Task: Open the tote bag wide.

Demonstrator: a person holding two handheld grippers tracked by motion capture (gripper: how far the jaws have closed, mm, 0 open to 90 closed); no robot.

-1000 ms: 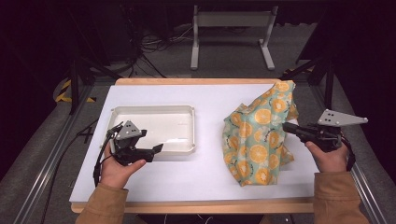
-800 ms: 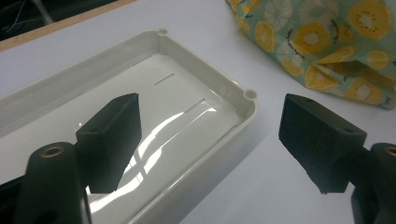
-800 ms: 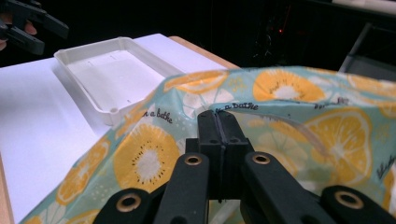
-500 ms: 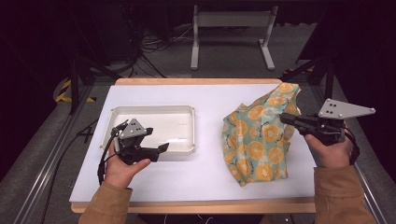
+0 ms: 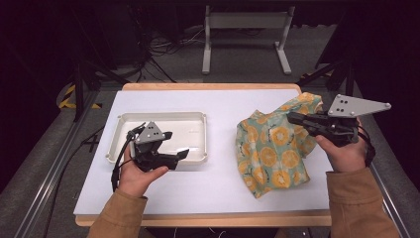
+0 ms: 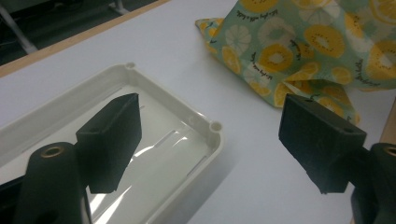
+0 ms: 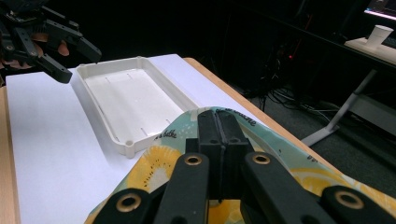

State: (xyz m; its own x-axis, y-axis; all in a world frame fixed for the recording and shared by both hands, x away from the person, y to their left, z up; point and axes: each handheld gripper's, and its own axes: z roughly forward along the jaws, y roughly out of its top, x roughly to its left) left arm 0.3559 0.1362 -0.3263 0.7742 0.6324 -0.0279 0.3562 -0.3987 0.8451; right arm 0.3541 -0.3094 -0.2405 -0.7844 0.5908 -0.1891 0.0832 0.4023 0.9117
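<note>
A teal cloth [image 5: 271, 151] printed with orange slices hangs bunched at the table's right, its lower part resting on the white table top. My right gripper [image 5: 293, 118] is shut on the cloth's upper edge and holds it raised. In the right gripper view the jaws [image 7: 217, 122] are pressed together with the cloth [image 7: 152, 173] draped around them. A shallow white tray [image 5: 163, 115] lies empty at the left. My left gripper [image 5: 177, 145] hovers open over the tray's near right corner, nothing between its jaws [image 6: 212, 106]. The tray's rim [image 6: 205, 122] and the cloth [image 6: 303, 42] lie beyond them.
The white sheet [image 5: 218, 188] covers a wooden table with bare room between tray and cloth. The far edge of the table drops to a dark floor with cables and a metal stand [image 5: 245, 37]. The left gripper [image 7: 79, 65] shows beyond the tray [image 7: 116, 93] in the right gripper view.
My right gripper has risen with the cloth, pulling its top higher off the table. The left gripper has drifted slightly right and up over the tray's corner.
</note>
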